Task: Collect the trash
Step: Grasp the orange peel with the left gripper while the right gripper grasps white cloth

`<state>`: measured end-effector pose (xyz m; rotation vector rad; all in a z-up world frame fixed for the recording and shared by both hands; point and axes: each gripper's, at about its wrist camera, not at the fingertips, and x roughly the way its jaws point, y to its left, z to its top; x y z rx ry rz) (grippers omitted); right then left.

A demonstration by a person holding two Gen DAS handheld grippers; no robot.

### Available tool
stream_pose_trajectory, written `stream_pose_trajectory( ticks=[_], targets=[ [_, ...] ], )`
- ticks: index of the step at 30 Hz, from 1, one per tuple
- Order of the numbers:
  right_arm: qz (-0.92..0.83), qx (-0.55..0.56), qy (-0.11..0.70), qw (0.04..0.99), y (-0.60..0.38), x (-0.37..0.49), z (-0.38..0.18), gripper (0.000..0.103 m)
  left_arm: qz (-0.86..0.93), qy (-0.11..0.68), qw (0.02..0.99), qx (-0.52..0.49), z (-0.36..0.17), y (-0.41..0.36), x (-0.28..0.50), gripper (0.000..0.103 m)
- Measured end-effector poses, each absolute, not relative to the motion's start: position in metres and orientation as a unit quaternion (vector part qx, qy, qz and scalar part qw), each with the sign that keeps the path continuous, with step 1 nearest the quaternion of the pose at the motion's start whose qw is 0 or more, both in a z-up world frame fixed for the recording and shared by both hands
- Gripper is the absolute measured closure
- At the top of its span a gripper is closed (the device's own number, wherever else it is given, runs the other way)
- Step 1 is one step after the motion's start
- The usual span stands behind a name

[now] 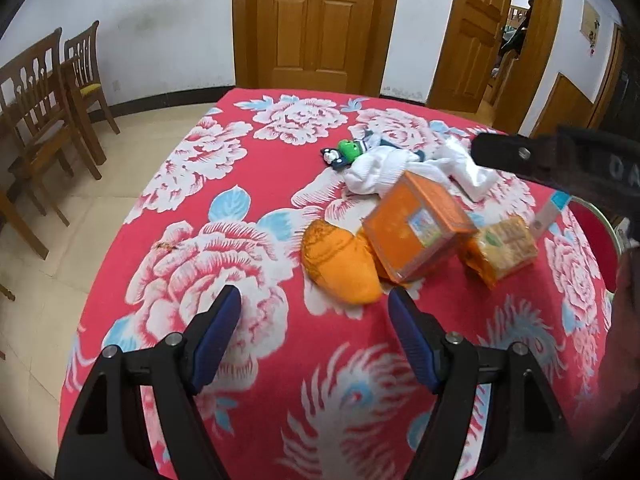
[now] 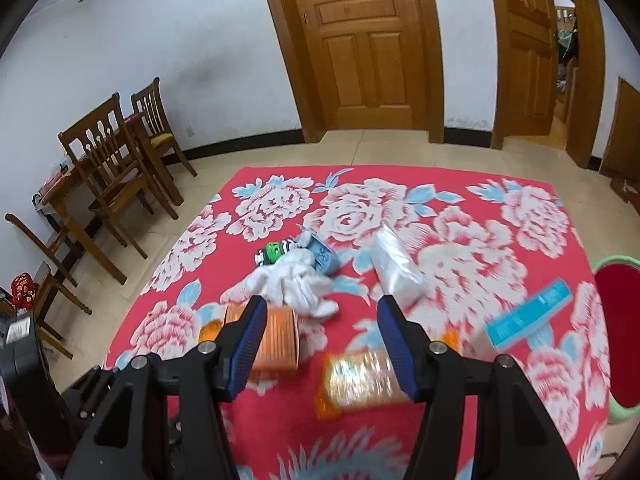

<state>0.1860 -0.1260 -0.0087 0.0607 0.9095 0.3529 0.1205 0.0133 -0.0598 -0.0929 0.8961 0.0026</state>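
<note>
Trash lies on a table under a red flowered cloth (image 1: 248, 184). An orange box (image 1: 416, 232) sits tilted beside an orange peel (image 1: 340, 264) and a cracker packet (image 1: 504, 250). White crumpled cloth (image 1: 384, 172) and a small green toy (image 1: 348, 148) lie behind. My left gripper (image 1: 316, 316) is open and empty, just short of the peel. My right gripper (image 2: 322, 320) is open and empty above the cracker packet (image 2: 360, 380) and orange box (image 2: 276, 340). A clear plastic bag (image 2: 396, 268) and a blue-white box (image 2: 528, 316) lie to the right.
A green-rimmed red basin (image 2: 620, 328) stands at the table's right edge. Wooden chairs (image 2: 116, 164) and a small table stand by the left wall. Wooden doors (image 2: 360, 40) are behind, one open at the right. The right gripper's arm (image 1: 560, 160) crosses the left wrist view.
</note>
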Motion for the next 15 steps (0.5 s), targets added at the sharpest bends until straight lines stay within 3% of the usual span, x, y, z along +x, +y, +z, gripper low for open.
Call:
stream_pose_trajectory(
  ticks=[4,7,12,15],
  targets=[
    [0.178,0.026,0.452,0.874,-0.114,0.207,-0.019,0.041,-0.013,0.444,0.895,-0.042,-0.066,0.015,0.137,0.028],
    [0.178,0.026,0.466,0.866,-0.106,0.22,-0.03,0.041,-0.02,0.445,0.895,-0.032,-0.068,0.019,0.149,0.035],
    [0.182,0.029,0.483,0.856,-0.099,0.235,-0.046,0.041,-0.038,0.438,0.898,-0.022,-0.066,0.023,0.155,0.078],
    [0.199,0.041,0.501,0.841,-0.1,0.238,-0.055,0.042,-0.043,0.435,0.899,-0.036,-0.066,0.028,0.154,0.082]
  ],
)
